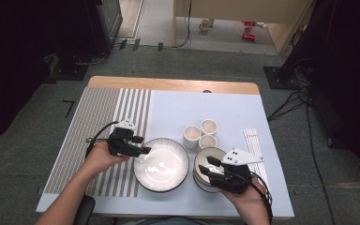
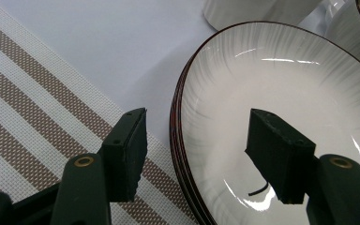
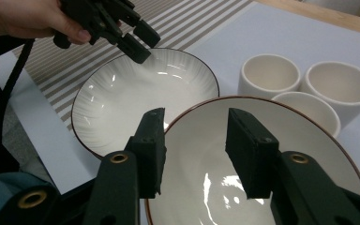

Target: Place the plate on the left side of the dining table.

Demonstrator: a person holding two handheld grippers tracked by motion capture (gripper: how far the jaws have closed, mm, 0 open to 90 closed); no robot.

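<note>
My left gripper [image 2: 194, 154] straddles the plate [image 1: 161, 165] rim, jaws apart, not pinching. My right gripper [image 3: 194, 152] hangs open over the bowl [image 3: 272, 173] rim beside it. Next, I judge: close on each rim.

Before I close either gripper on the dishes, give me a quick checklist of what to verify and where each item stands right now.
1. Left gripper straddles the rim of the plate stack, one jaw outside, one inside: ok.
2. Left pads pressing on that rim: not ok, there are gaps on both sides.
3. Right gripper lined up on the near rim of the bowl: cannot tell, both jaws seem to sit over the bowl's inside.
4. Right pads gripping the bowl: not ok, the jaws stand apart with nothing pressed.
5. Three cups apart from both grippers: ok, though they stand close behind the bowl.
6. How many plates in the stack: cannot tell, several rims show.
</note>
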